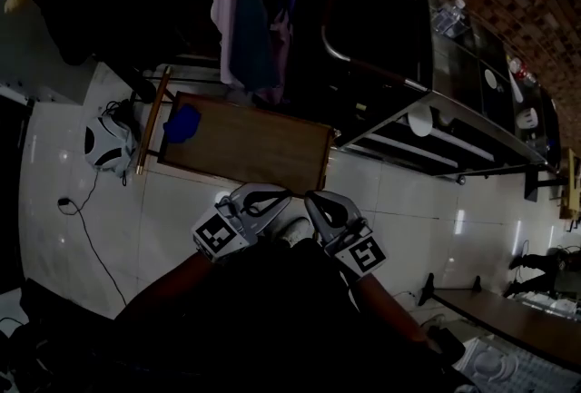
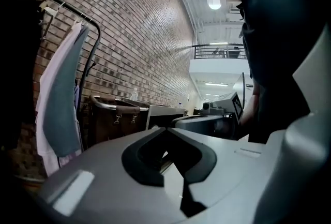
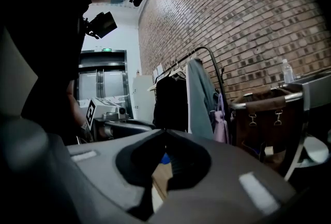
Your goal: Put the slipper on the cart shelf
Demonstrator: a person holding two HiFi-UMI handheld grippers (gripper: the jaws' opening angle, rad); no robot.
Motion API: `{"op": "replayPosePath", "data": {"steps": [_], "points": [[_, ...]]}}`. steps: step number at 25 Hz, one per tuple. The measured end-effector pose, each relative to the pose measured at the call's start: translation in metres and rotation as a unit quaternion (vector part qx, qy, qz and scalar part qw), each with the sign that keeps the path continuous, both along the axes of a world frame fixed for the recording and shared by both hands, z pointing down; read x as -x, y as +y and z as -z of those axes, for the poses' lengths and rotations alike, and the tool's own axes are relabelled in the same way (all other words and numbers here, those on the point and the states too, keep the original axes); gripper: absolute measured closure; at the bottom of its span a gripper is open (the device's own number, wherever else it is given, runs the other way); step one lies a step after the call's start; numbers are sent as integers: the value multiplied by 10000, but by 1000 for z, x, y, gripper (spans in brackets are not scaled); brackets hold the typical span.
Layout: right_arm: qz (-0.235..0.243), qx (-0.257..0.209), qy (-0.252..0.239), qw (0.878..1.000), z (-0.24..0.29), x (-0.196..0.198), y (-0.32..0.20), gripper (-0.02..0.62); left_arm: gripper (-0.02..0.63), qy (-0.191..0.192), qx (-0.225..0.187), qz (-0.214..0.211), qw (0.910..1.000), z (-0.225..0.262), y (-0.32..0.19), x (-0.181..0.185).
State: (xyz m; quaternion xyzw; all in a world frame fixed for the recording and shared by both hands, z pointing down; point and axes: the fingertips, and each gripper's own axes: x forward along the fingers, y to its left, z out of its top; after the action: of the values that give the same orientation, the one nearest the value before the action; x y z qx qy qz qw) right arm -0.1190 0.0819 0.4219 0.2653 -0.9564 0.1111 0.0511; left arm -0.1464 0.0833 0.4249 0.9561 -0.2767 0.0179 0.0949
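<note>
Left claw (image 2: 165,131) and right claw (image 3: 165,133) are both pinched closed on nothing, well apart from the blue slipper (image 1: 182,122) at the wooden desk's (image 1: 263,151) left edge. Nudged by unopened tips, it would likely slide off that edge, away from the cart (image 1: 463,140).

The slipper (image 1: 182,122) is blue, the low table (image 1: 263,151) brown wood, the brick wall (image 3: 248,26) reddish-brown, the floor tiles (image 1: 54,173) glossy white.

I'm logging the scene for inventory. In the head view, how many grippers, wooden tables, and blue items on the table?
Grippers: 2 (left gripper, right gripper)
Wooden table: 1
Blue item: 1
Total: 4
</note>
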Motion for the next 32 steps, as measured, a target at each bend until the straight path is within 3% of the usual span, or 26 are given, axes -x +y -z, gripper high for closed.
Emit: {"op": "replayPosePath", "data": {"steps": [11,32], "points": [[-95,-11,-125,9999,8,-23,7,595,601,-110,-34,138,9998,12,3,-19],[-80,-123,-55,9999,8,-23,8,595,600,-239,-154,88,9996,3,6,-25]]}}
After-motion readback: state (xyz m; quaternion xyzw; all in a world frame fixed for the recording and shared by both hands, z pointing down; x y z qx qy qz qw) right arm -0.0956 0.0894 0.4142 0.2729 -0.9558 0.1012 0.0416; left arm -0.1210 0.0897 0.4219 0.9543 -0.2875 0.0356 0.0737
